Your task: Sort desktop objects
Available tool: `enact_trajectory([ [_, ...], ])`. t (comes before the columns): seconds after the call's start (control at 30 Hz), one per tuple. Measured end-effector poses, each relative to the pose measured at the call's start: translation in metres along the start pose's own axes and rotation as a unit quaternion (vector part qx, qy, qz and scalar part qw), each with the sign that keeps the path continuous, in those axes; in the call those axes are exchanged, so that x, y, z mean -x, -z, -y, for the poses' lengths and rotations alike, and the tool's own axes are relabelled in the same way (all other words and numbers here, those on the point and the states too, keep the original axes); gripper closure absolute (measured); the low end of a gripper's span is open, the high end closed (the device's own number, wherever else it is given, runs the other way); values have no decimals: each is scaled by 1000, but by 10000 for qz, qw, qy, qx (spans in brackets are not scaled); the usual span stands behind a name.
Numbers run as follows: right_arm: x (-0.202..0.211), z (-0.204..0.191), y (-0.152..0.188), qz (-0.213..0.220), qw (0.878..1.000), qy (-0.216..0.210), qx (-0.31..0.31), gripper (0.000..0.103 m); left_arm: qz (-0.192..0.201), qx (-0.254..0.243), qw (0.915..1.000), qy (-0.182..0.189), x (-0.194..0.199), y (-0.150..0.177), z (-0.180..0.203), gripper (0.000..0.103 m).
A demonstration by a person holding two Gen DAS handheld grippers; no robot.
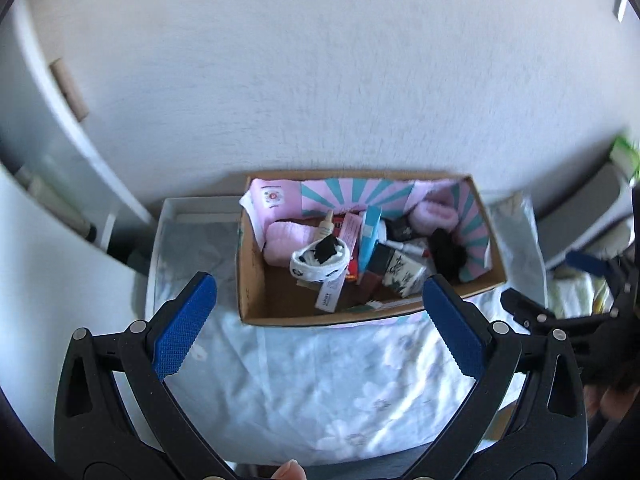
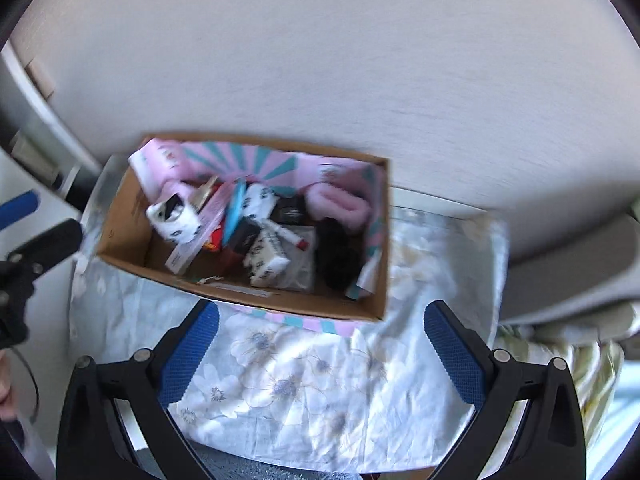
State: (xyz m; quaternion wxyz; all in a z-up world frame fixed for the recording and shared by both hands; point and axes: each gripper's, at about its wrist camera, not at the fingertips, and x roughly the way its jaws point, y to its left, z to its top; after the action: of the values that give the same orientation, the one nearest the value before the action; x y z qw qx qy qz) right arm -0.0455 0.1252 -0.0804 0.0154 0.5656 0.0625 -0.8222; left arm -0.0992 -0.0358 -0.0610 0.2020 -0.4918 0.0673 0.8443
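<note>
While both the left gripper (image 1: 316, 312) and right gripper (image 2: 320, 340) hover wide-jawed and empty, the cardboard box (image 1: 256, 280) of socks and cosmetics sits at the floral cloth's (image 1: 320, 380) far edge.

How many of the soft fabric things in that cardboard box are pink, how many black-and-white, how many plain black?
Soft fabric things that show in the brown cardboard box:
Pink fluffy fabric bundles: 2
White-and-black patterned fabric rolls: 2
Black fuzzy fabric item: 1
Total: 5; more may lie hidden underneath.
</note>
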Motion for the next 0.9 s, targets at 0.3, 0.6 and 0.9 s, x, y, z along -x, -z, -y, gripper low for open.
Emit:
enact_trajectory([
  [0.3, 42, 5, 28, 562, 9969, 199, -504, 0, 631, 147, 9975, -289, 41, 23, 13, 0],
  [0.6, 52, 2, 44, 945, 9908, 301, -926, 0, 833, 392, 9956, -169, 42, 36, 14, 0],
  [0.9, 49, -2, 47, 1071, 9891, 506, -874, 0, 871, 378, 9951, -269, 42, 42, 13, 0],
])
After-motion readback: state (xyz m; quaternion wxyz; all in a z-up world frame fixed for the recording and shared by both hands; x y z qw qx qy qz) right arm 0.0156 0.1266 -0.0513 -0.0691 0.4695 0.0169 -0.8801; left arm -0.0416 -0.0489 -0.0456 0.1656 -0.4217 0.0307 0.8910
